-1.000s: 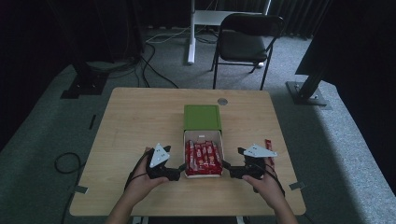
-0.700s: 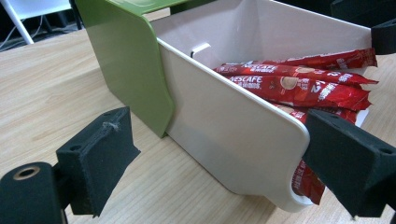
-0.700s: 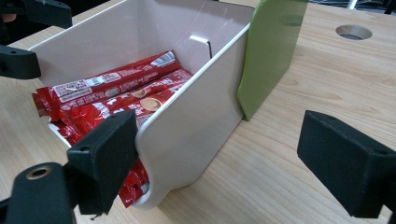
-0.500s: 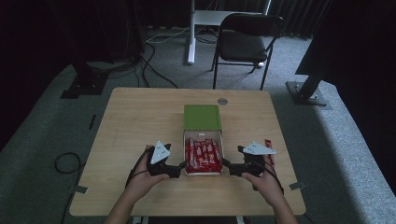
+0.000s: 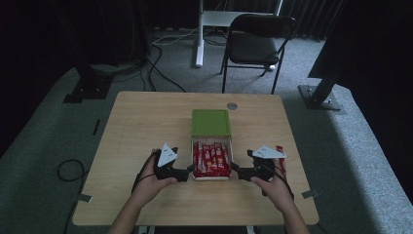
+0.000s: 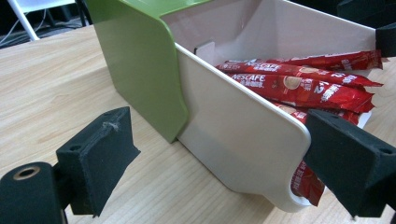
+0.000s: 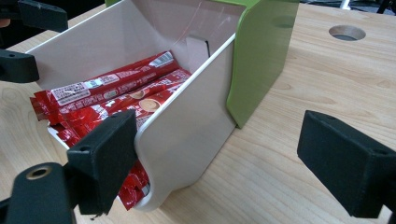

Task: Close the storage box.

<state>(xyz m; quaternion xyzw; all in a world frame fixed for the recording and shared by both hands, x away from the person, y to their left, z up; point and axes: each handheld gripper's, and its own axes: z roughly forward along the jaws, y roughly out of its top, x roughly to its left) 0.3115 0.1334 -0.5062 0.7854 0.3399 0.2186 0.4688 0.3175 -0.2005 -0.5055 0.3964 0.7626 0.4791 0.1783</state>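
So on the pale wooden table (image 5: 146, 126), the left gripper (image 5: 187, 170) sits at the left side of the white plastic box with a green lid end (image 5: 210, 122), near its front corner. Its jaws are spread wide with the box's left wall standing between them in the left gripper view, one pad outside on the table side, the other inside by the packets, neither one pressing on the wall as far as I can see.

The box itself is in the middle of the table, toward the near edge, packed with red Nescafe stick packets (image 5: 211, 158) lying lengthwise.

On the right, the right gripper (image 5: 235, 169) mirrors that: jaws released and wide, straddling the box's right wall (image 7: 187, 126) without clamping it. A single red packet (image 5: 279, 147) lies on the table just beyond that hand.
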